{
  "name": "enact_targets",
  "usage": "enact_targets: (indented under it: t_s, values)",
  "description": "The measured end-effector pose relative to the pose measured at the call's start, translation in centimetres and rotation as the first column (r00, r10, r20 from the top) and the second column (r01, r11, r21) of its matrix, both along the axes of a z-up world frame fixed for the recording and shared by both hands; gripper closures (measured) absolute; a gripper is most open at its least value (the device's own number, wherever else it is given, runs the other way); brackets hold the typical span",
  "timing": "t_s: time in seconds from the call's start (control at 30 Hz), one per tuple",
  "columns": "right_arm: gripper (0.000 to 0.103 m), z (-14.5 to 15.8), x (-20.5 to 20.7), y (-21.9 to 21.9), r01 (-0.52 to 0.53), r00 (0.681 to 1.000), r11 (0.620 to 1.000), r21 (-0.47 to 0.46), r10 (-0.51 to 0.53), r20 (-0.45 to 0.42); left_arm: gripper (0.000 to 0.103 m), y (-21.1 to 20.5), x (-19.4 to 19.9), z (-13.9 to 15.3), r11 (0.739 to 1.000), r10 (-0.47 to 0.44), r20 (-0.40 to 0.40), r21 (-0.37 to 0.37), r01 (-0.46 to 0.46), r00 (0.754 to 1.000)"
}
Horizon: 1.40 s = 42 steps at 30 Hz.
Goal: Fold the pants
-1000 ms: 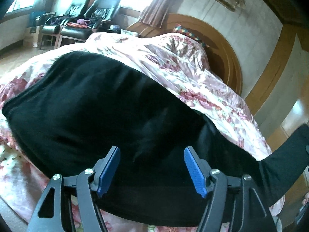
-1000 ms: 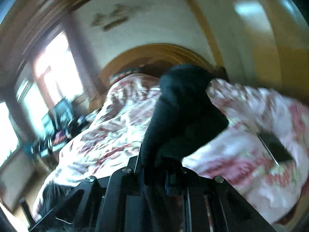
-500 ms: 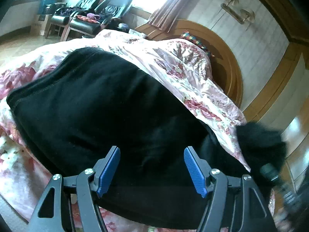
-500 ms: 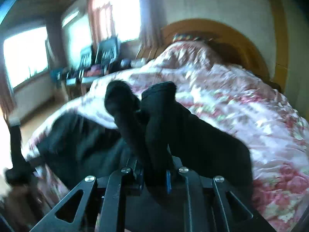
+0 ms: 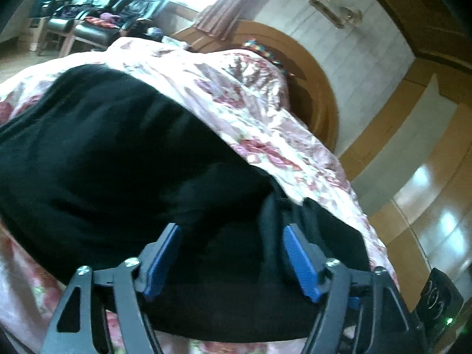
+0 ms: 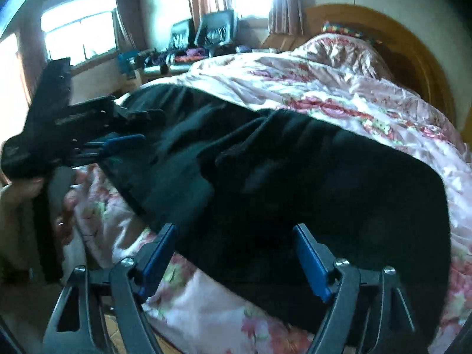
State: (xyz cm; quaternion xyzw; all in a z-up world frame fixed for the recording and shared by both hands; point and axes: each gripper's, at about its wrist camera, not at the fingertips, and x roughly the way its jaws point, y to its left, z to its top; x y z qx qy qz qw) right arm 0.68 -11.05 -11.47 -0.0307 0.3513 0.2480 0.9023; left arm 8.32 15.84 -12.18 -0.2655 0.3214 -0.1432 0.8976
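Right wrist view: right tongs (image 6: pixel 234 259) just sprang apart over black pants (image 6: pixel 295 177); left tongs (image 5: pixel 230 261) released.

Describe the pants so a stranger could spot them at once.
Start at the bed with the rounded wooden headboard and floral quilt. Near its foot edge, on the quilt, lie the pants, partly folded over. They are the only plain black thing on the pink-flowered cloth.

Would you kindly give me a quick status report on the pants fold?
Both claws open: left claw, right claw just released. Black pants lie doubled over on floral quilt. Nothing in the way.
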Motion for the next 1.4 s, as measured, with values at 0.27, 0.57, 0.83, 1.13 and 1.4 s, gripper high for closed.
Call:
enact_targets:
  t_s: [0.27, 0.57, 0.83, 1.13, 1.4]
  values:
    - [0.05, 2.7, 0.1, -9.6, 0.341, 0.935, 0.933, 0.113, -0.35, 0.064, 0.02, -6.3, 2.1, 1.5, 0.988, -0.154, 0.011, -0.016, 0.154, 0.988]
    - [0.051, -0.8, 2.9, -13.1, 0.453, 0.891, 0.89, 0.056, -0.452, -0.034, 0.077, -11.4, 3.9, -0.9, 0.969, -0.207, -0.135, 0.11, 0.222, 0.969]
    - [0.051, -1.1, 2.0, -12.9, 0.425, 0.905, 0.901, 0.084, -0.424, -0.035, 0.081, -10.1, 1.5, -0.4, 0.967, -0.2, -0.163, 0.123, 0.221, 0.966]
    - [0.05, -3.1, 2.7, -10.9, 0.387, 0.921, 0.918, -0.087, -0.39, -0.012, 0.064, -7.6, 1.2, -1.8, 0.98, -0.166, -0.171, 0.082, 0.182, 0.971]
    - [0.046, -3.0, 2.6, -11.1, 0.392, 0.919, 0.918, -0.065, -0.394, -0.02, 0.046, 3.8, -3.0, 0.7, 0.95, 0.31, -0.11, 0.077, -0.303, 0.944]
